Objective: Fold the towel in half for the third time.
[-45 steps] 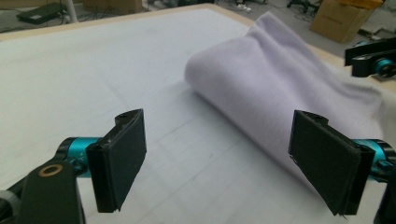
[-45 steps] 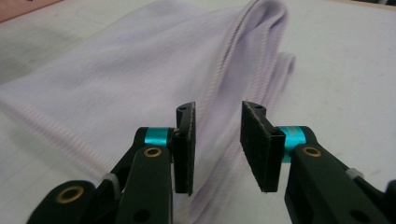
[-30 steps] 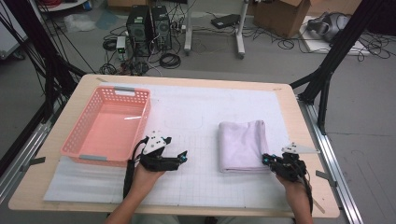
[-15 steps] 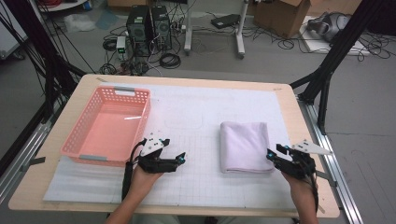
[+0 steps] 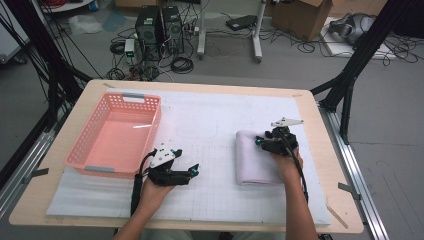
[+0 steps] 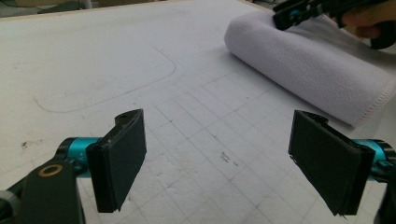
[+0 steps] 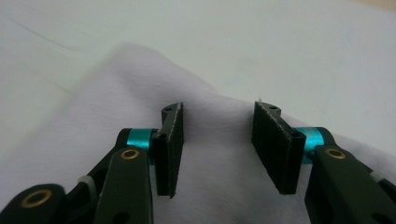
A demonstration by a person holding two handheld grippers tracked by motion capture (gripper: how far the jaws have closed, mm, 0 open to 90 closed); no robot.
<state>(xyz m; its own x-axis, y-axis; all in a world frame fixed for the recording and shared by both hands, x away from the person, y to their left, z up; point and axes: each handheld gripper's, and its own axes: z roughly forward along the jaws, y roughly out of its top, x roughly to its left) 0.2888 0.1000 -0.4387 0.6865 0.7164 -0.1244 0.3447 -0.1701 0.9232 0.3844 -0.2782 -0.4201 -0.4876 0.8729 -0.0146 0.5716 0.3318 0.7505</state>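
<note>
The right gripper hovers over the folded towel, jaws just opened (nothing between), needing to close on its far edge; the left gripper waits open.

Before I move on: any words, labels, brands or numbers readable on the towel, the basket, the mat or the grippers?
None can be read.
The towel is plain.
The pink basket shows no label.
The mat bears only grid lines and a faint drawn outline.
The left gripper and right gripper show no lettering.

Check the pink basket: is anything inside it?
The pink basket holds nothing visible: the high view shows its bare floor with only a glint of light. Its near wall hides a thin strip of the floor. The folded towel lies outside on the mat.
</note>
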